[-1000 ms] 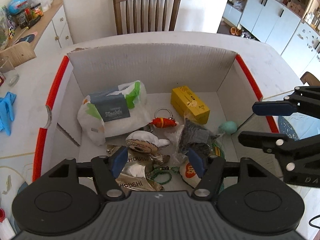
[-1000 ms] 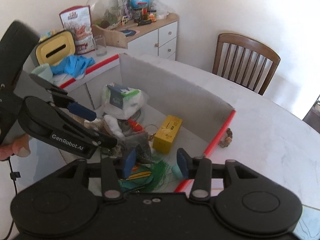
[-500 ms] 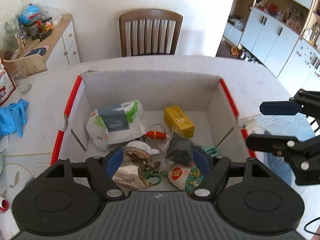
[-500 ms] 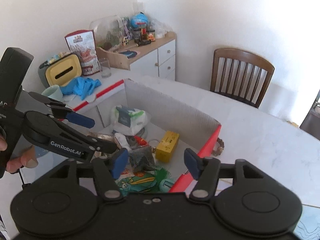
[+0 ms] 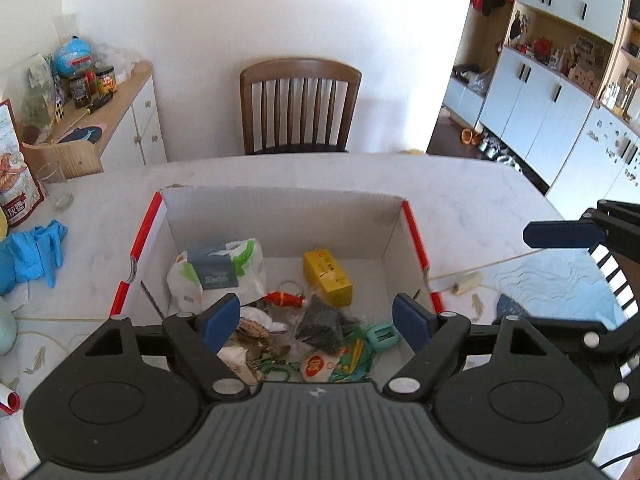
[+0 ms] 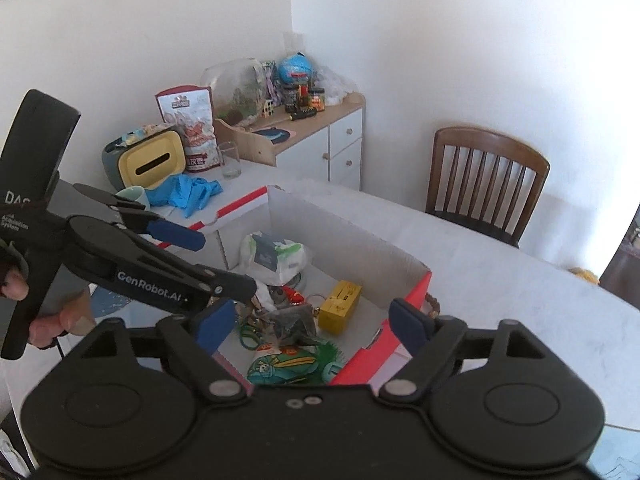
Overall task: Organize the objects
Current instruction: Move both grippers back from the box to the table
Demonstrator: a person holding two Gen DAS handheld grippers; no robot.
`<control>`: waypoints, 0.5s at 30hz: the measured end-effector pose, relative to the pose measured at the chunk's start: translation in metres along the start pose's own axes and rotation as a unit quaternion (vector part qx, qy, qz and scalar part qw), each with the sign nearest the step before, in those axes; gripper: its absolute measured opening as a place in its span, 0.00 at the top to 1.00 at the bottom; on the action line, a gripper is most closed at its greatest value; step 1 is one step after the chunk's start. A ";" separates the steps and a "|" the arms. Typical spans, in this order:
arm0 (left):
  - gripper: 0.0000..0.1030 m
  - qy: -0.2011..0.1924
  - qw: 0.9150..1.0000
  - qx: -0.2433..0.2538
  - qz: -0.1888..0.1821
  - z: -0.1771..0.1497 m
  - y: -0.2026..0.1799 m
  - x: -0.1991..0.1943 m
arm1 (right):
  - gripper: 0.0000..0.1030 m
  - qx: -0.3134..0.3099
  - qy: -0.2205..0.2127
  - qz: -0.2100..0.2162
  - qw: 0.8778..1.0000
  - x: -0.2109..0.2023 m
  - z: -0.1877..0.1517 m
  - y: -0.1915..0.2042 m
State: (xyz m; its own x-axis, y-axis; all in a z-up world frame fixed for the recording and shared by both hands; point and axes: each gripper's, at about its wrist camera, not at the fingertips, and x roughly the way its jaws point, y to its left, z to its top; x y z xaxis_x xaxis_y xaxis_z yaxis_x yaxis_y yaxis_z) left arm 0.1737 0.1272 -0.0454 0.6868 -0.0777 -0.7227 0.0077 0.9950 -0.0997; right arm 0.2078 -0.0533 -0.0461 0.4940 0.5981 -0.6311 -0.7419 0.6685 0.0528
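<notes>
A cardboard box (image 5: 280,210) with red outer sides stands on the white table; it also shows in the right wrist view (image 6: 352,240). Inside lie a white and green plastic pack (image 5: 218,270), a yellow carton (image 5: 327,278), a red fish keyring (image 5: 285,299), a dark mesh pouch (image 5: 320,326), a teal clip (image 5: 383,335) and green stringy items (image 6: 292,364). My left gripper (image 5: 318,322) is open and empty, high above the box's near side. My right gripper (image 6: 310,324) is open and empty, above the box's right corner.
A wooden chair (image 5: 300,106) stands behind the table. Blue gloves (image 5: 32,252) and a glass (image 5: 56,186) lie left of the box. A small white toy on a string (image 5: 466,282) lies right of it. A cluttered sideboard (image 6: 296,136) stands against the wall.
Both grippers have risen and pulled back from the box, so it looks smaller. Both sets of fingers have opened wider. The things in the box have not moved.
</notes>
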 end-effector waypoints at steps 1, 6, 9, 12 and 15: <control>0.16 -0.003 1.000 -0.003 -0.002 0.000 -0.002 -0.001 | 0.16 -0.002 -0.002 0.002 1.000 -0.003 -0.001 -0.001; 0.03 -0.016 1.000 -0.023 0.002 0.004 -0.012 -0.006 | 0.12 -0.005 -0.007 0.004 1.000 -0.016 -0.005 -0.010; 0.02 -0.015 0.999 -0.035 -0.004 0.005 -0.019 -0.004 | 0.08 -0.002 -0.010 0.010 1.000 -0.024 -0.010 -0.019; 0.00 -0.013 0.999 -0.042 -0.002 0.007 -0.030 0.001 | 0.07 -0.007 -0.011 0.008 1.000 -0.030 -0.017 -0.028; 0.00 -0.013 0.999 -0.045 -0.003 0.009 -0.042 0.006 | 0.06 -0.004 -0.008 0.008 1.000 -0.035 -0.025 -0.041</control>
State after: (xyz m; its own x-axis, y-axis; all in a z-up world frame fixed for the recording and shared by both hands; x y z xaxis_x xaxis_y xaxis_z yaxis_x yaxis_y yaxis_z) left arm 0.1838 0.0851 -0.0390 0.7053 -0.0812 -0.7043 -0.0524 0.9847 -0.1660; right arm 0.2095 -0.1120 -0.0453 0.4893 0.6164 -0.6170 -0.7535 0.6550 0.0568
